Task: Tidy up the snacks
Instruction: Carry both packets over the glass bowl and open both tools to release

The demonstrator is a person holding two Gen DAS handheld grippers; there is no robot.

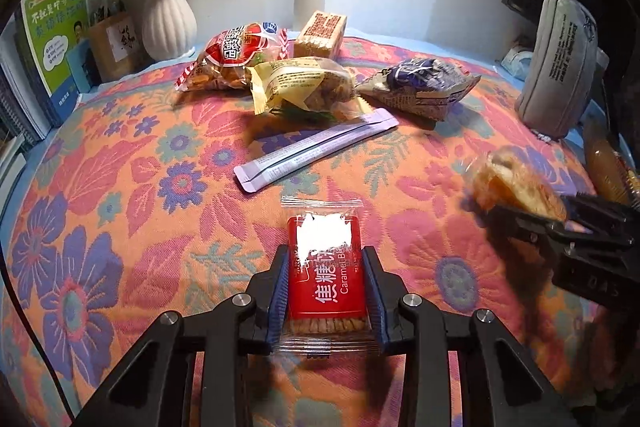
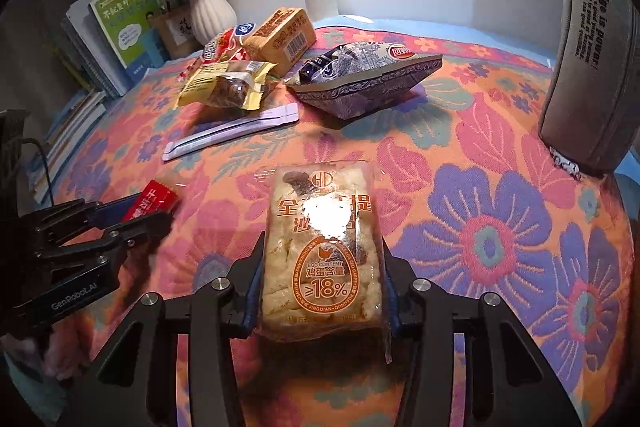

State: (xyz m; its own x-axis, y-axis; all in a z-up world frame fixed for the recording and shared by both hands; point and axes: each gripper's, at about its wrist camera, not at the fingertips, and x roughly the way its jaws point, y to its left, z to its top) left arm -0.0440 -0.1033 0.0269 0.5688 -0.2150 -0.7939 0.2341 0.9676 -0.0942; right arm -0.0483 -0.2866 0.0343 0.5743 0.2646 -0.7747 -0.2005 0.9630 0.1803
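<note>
A red caramel biscuit packet [image 1: 326,283] sits between the blue pads of my left gripper [image 1: 326,255], which is shut on it just above the floral cloth [image 1: 120,187]. The right wrist view shows that same packet [image 2: 154,205] sticking out of the left gripper [image 2: 132,215] at the left edge. My right gripper [image 2: 323,247] is shut on a clear-wrapped egg cake packet [image 2: 320,227] with orange print. From the left wrist view, the cake [image 1: 516,179] and the right gripper [image 1: 536,207] appear blurred at the right.
A lilac stick sachet [image 1: 316,151] lies mid-cloth. Behind it are a yellow packet [image 1: 300,83], a red bag [image 1: 236,55], a tan block packet [image 1: 320,33] and a blue-white bag [image 1: 420,87]. A white vase [image 1: 166,15], books [image 1: 56,35] and a grey pouch [image 1: 556,67] line the edges.
</note>
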